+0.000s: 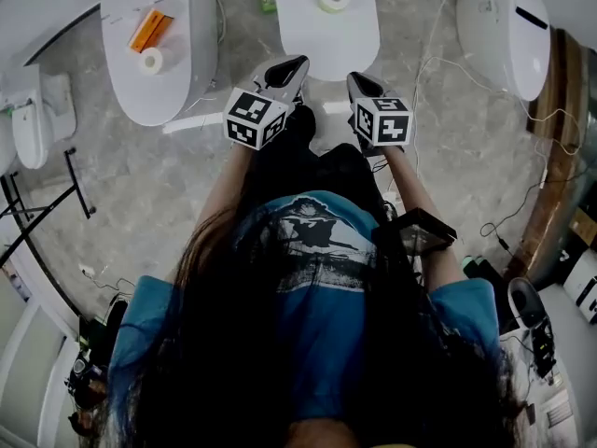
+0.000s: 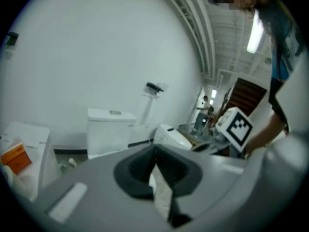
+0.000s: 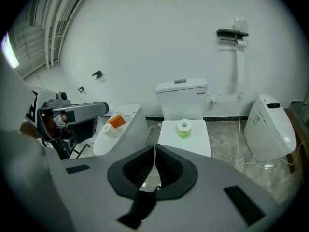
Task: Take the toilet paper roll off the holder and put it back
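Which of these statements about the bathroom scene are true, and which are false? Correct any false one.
1. A paper roll stands on the middle toilet, on its closed lid. True.
2. One gripper holds a paper roll. False: the right gripper is shut and empty, and so is the left gripper.
3. An orange box lies on the left toilet. True.
4. The left gripper's jaws stand wide apart. False: they are together.
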### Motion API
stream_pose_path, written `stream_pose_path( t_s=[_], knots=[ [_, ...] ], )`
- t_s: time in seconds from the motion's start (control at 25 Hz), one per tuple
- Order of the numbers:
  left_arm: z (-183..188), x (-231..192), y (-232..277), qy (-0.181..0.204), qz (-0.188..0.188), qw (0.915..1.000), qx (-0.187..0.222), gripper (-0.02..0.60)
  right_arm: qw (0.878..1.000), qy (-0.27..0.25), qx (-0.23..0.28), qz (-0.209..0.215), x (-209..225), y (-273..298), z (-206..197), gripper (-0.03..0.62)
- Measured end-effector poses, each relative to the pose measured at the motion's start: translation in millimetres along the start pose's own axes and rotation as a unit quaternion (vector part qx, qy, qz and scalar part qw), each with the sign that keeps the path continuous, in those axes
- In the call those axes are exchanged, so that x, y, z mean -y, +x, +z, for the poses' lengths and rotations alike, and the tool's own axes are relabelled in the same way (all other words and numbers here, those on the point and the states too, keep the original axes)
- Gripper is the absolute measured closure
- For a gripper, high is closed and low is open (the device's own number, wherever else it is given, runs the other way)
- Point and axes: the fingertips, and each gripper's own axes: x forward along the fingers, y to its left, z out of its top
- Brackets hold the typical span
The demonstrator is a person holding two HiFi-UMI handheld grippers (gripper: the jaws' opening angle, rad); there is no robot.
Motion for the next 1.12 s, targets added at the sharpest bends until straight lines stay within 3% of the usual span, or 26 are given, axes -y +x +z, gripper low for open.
stream_pose_path(
  t_s=[0.4, 0.6, 0.8, 0.96, 1.0, 1.08, 1.12],
  knots=[
    [-8, -44, 33, -0.031, -0.007, 0.9993, -0.02, 0.581, 0.999, -0.022, -0.021, -0.031, 40, 47, 47, 0.571],
    [-17, -59, 50, -0.073, 0.006, 0.9972, -0.015, 0.581, 0.996, -0.072, -0.045, -0.004, 49, 86, 49, 0.569],
    [-29, -84, 79, -0.084, 0.033, 0.9957, -0.018, 0.581, 0.987, -0.148, -0.056, 0.023, 65, 136, 44, 0.569],
    [-42, -103, 104, -0.088, 0.041, 0.9951, -0.022, 0.581, 0.981, -0.175, -0.065, 0.049, 88, 174, 40, 0.568],
    [-46, -108, 112, -0.086, 0.043, 0.9951, -0.025, 0.58, 0.98, -0.18, -0.068, 0.055, 95, 184, 40, 0.558],
    [-54, -115, 125, -0.085, 0.047, 0.9948, -0.031, 0.581, 0.976, -0.193, -0.08, 0.066, 107, 203, 37, 0.422],
    [-58, -118, 131, -0.087, 0.049, 0.9944, -0.033, 0.581, 0.974, -0.2, -0.086, 0.068, 114, 213, 36, 0.404]
  ],
)
